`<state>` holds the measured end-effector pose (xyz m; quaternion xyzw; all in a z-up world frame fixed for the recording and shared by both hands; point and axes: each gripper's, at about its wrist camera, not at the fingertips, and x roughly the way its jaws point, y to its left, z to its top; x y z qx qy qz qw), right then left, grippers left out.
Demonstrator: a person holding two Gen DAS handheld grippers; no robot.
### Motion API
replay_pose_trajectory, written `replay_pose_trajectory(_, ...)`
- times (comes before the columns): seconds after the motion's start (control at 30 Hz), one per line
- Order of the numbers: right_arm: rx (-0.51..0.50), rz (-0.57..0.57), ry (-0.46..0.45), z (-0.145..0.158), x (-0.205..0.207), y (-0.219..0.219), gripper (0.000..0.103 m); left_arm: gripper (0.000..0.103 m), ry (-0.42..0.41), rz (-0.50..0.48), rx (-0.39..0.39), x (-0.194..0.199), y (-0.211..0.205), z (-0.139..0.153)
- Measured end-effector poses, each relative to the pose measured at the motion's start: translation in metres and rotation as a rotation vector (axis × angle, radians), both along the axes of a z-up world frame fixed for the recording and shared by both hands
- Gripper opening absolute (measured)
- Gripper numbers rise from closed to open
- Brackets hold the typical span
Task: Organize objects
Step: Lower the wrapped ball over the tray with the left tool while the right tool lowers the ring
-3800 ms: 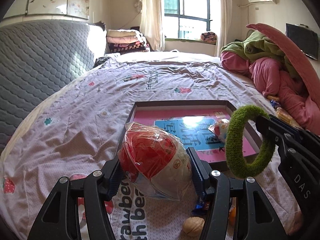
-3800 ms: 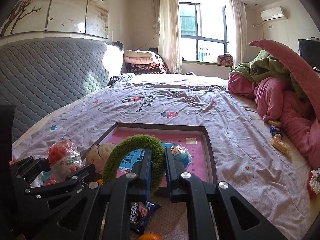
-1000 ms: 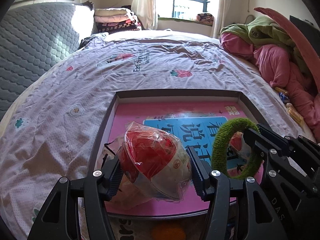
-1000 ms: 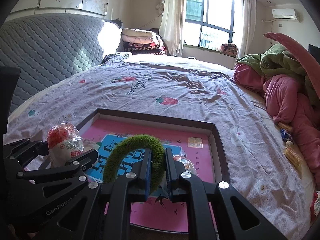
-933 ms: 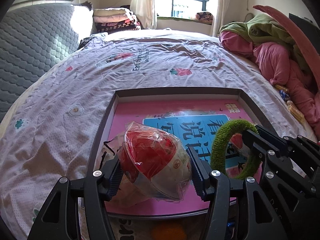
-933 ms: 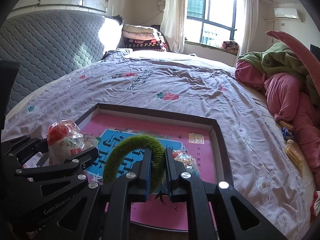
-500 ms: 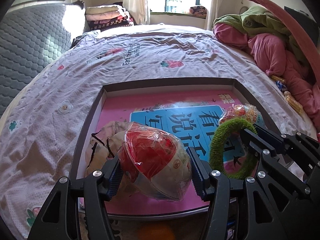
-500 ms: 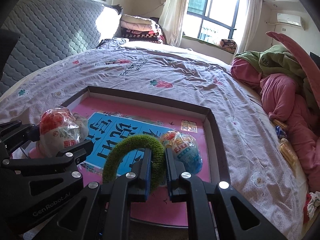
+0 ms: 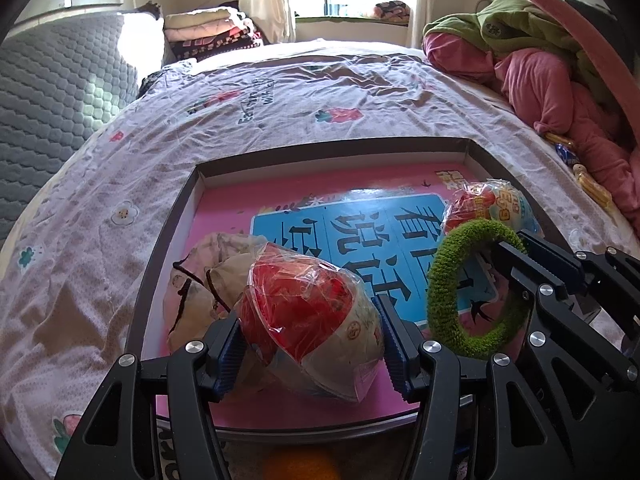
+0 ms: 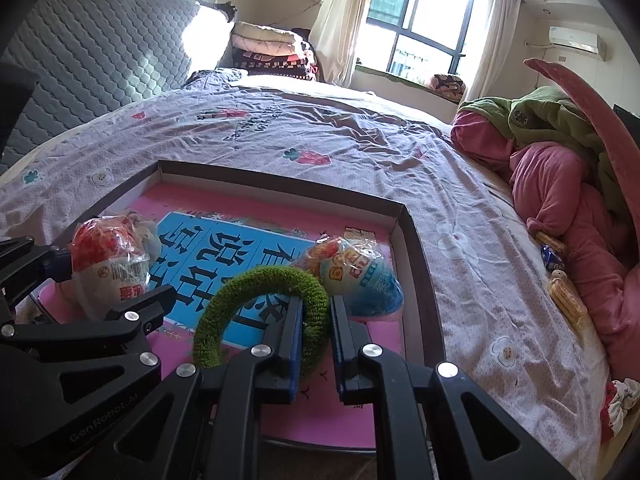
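**Both grippers over the tray, each with its load**

Tray [image 9: 168, 248] now fills the lower half of both views; 3.8 s ago it lay farther off and the grippers stood short of its near rim, over the bedsheet. In the left wrist view the left gripper [image 9: 310, 340] has its jaws clamped on the red-and-white wrapped egg [image 9: 308, 312], which now sits above the tray's pink floor beside a crumpled beige pouch [image 9: 200, 280] at 9 o'clock of it. In the right wrist view the right gripper [image 10: 314, 316] has its jaws pinched together on the green fuzzy ring [image 10: 260, 300], held upright on edge. A blue-and-red wrapped egg [image 10: 360, 276] lies in the tray at 1 o'clock of the ring, just beside the right finger; earlier it showed only as a small shape beyond.

The tray's dark wall runs close past that egg at 3 o'clock. Bare pink floor lies open toward 12 o'clock, up to the far wall. Beyond it the bedsheet [image 10: 320, 136] spreads wide; a pink quilt [image 10: 560, 184] is heaped at 2 o'clock.
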<state>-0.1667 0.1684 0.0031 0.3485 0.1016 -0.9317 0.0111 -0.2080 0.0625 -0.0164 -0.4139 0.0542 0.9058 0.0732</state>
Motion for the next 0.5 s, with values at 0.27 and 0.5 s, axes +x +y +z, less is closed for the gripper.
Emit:
replay_pose_trajectory(0.27, -0.008, 0.003, -0.016, -0.0009, 0.0002, -0.0002, 0.013, 0.062, -0.011, 0.003, -0.019, -0.0020, 0.0009, -0.0038)
replay_pose_trajectory(0.5, -0.018, -0.003, -0.035, -0.0033, -0.0011, 0.0027, 0.013, 0.062, -0.011, 0.002, -0.024, -0.0016, 0.0014, -0.0033)
